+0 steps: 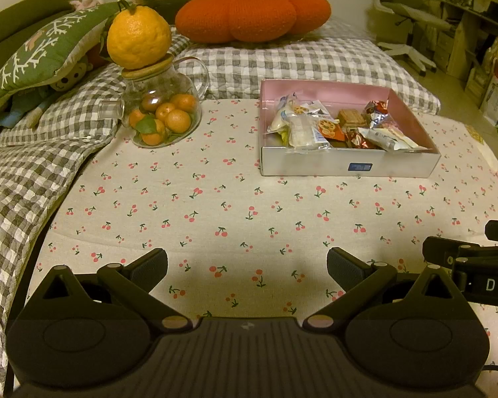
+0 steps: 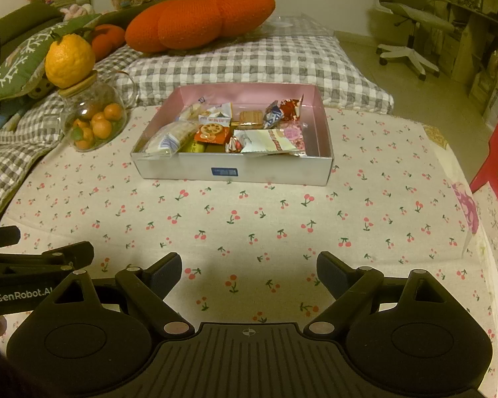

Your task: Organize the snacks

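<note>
Both our left gripper (image 1: pixel 247 265) and right gripper (image 2: pixel 249 270) hover spread and empty over the cherry-print cloth (image 1: pixel 215 205); snacks (image 2: pixel 222 129) sit gathered in the box (image 2: pixel 232 170) toward its far edge, seemingly finished.

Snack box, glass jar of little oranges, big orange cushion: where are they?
snack box (image 2: pixel 269 172), right wrist view, front wall.
glass jar (image 1: pixel 162 89), left wrist view, upper glass body.
orange cushion (image 1: pixel 249 13), left wrist view, knitted middle.

"GenRobot.AI" stands in white on the left gripper (image 2: pixel 33 258) body, left of the box (image 2: pixel 232 170); "DA" shows on the right gripper (image 1: pixel 455 252). The box's blue label (image 2: pixel 225 172) is unreadable.
</note>
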`<state>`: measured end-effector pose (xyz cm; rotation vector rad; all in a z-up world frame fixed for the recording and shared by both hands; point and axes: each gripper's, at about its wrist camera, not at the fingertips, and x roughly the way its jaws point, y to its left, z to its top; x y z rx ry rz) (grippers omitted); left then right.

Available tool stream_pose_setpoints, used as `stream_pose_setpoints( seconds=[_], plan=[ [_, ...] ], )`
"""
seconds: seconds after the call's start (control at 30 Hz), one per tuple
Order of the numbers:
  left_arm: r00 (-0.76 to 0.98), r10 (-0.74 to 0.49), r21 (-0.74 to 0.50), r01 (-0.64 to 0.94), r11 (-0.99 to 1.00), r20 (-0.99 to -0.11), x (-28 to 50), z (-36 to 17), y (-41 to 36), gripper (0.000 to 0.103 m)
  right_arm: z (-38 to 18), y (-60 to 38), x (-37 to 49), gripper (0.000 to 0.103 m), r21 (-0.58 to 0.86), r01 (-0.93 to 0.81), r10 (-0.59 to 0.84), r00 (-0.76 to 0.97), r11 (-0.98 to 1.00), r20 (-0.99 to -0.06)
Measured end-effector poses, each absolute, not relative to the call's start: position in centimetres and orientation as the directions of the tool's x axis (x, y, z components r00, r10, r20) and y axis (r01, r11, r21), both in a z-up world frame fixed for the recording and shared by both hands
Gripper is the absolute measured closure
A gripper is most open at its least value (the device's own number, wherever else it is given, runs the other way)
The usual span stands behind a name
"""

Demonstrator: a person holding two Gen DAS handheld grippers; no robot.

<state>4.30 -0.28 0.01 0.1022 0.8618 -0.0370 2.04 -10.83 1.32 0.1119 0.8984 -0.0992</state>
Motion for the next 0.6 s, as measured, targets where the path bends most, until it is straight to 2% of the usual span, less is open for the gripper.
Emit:
stream_pose_setpoints(
  seconds=[0.6],
  plan=[
    [0.654,0.006,0.077,0.081,0.994,-0.757,4.23,0.06,-0.38,0.001,1.23,-10.80,2.05,0.013,0.054,0.133,-0.040,0.617,0.990,-0.786]
  ],
)
